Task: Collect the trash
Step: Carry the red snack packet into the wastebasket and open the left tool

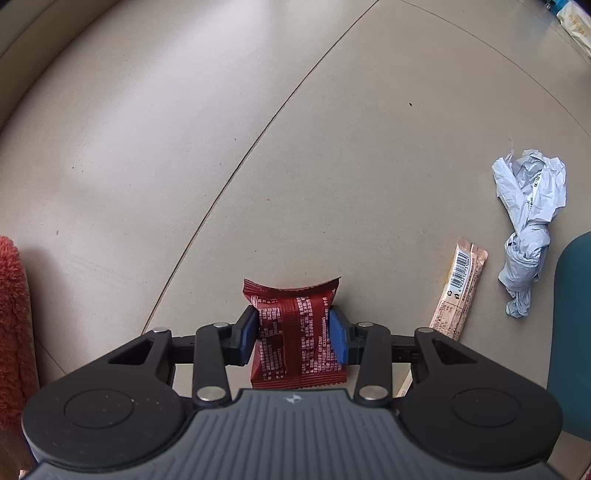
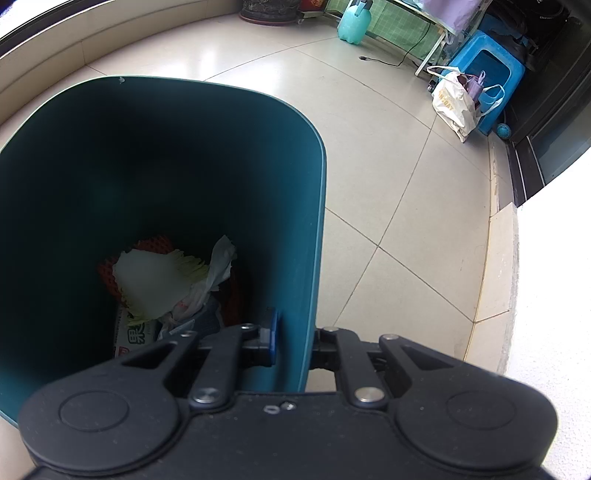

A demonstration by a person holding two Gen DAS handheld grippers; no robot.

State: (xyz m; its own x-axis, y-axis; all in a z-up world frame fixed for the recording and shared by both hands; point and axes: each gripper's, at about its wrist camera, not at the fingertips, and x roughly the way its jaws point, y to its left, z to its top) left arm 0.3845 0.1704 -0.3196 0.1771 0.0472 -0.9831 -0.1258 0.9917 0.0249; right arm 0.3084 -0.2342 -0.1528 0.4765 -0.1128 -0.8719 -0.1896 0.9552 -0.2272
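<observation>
Trash is showing up in both views: a red snack wrapper [image 1: 297, 338] is sitting between the 2 blue pads [image 1: 338, 336] of the left gripper [image 1: 294, 334], over the pale tiled floor [image 1: 184, 147]. Those pads are pressing against the wrapper's 2 long sides, narrowed to the packet's width, so the left gripper is pinching it; the wrapper's crimped top edge is sticking out past the fingertips, and its lower end is reaching back toward the gripper body. Just to the right on the floor, a slim tan stick sachet [image 1: 460, 291] with a barcode is lying apart from the wrapper, and beyond it a crumpled white plastic bag [image 1: 528, 225] is lying near a teal edge at the frame's right side. A fuzzy red cloth [image 1: 13, 325] is filling the left border. The right gripper [image 2: 293, 341] is straddling the wall of a teal trash bin [image 2: 312, 240]: 1 blue pad [image 2: 272, 336] is sitting inside against the wall, while the other finger is standing outside it, its pad hidden behind the rim, so the fingers are closing on the bin's side. Inside the bin, pale leafy scraps [image 2: 155, 280], white plastic and printed packaging are lying at the bottom. Farther across the floor, a blue stool [image 2: 487, 74], a white shopping bag [image 2: 456, 105] and a mint jug [image 2: 352, 24] are standing near the wall.
</observation>
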